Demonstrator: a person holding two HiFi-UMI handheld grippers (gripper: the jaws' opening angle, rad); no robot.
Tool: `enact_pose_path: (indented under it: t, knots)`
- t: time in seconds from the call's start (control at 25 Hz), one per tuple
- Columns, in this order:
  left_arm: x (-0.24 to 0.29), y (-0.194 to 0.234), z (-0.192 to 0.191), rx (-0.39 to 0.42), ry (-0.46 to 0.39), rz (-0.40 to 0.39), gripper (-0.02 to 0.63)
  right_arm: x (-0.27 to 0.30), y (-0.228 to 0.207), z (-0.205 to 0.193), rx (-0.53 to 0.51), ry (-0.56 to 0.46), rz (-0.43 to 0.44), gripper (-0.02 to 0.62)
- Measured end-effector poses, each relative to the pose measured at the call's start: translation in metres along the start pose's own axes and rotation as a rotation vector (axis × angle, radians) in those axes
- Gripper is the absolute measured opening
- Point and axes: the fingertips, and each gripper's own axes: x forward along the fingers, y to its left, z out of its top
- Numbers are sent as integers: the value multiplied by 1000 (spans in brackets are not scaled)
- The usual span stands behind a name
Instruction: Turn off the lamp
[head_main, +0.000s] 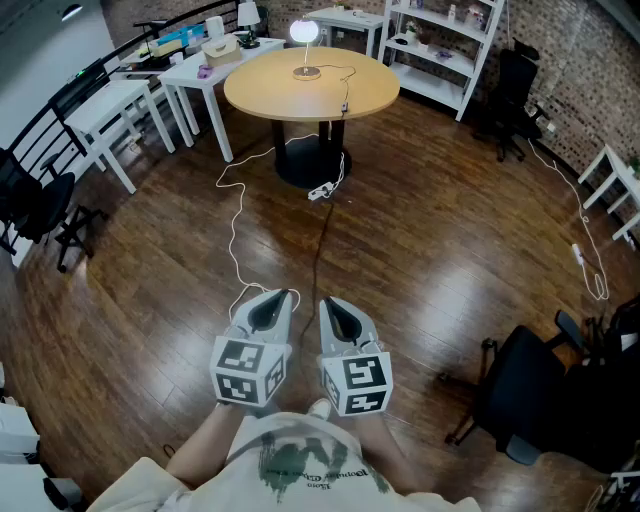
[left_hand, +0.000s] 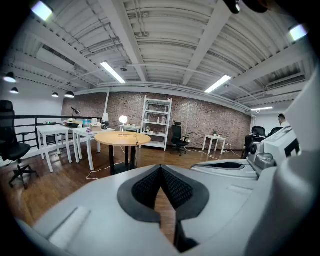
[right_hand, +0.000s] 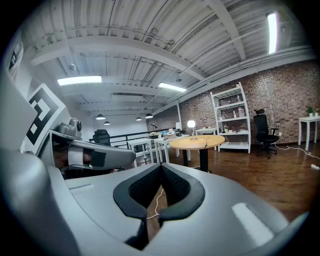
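Well ahead, the lit lamp (head_main: 304, 31) stands on the round tabletop (head_main: 270, 92), far from the left gripper (head_main: 284, 293) and right gripper (head_main: 326, 302), whose fingers sit pressed together, empty. It looks light, tippy, globe fragile: I'd touch only its base or the cord (head_main: 346, 98)

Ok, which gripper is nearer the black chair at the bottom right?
Right. The right gripper is on the side towards the black chair, well apart from it; the left gripper sits beside it, further from the chair.
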Motion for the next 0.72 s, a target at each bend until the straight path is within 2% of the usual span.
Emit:
enact_pose_path:
  t: [0.32, 0.72]
  knots:
    - [32, 3, -6, -8, 9, 1, 0, 22, -24, -5, -4, 22, 7, 0]
    - [115, 55, 23, -39, -3, -32, 0, 114, -53, 21, -36, 35, -11, 0]
